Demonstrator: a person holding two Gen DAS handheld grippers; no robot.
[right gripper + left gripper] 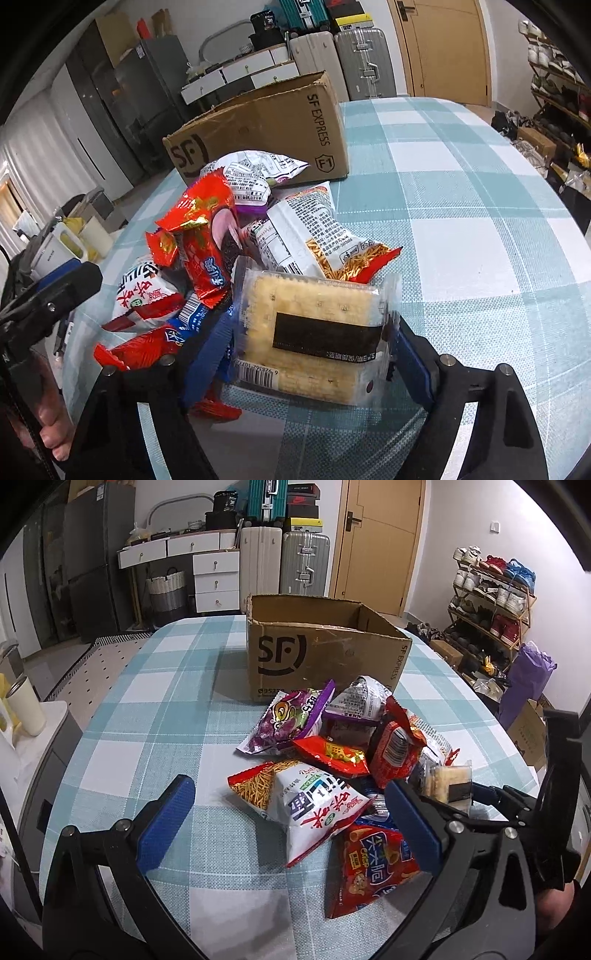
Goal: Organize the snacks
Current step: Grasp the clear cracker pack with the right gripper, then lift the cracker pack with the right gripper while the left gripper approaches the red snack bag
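Note:
A pile of snack bags [332, 760] lies on the checked tablecloth in front of an open SF cardboard box [325, 653]. My left gripper [291, 819] is open, its blue pads either side of a white-and-red noodle-snack bag [314, 805]. My right gripper [314, 343] is shut on a clear cracker pack [310, 332] with a black label, held at the pile's near edge. That pack also shows in the left wrist view [448, 782]. The box also shows in the right wrist view [266, 129], behind the pile [229, 229].
The table [147, 709] is round with a blue checked cloth. Suitcases [284, 561] and white drawers [214, 576] stand behind it, a shoe rack [491, 602] to the right, a white cup [26, 709] on a side unit at left.

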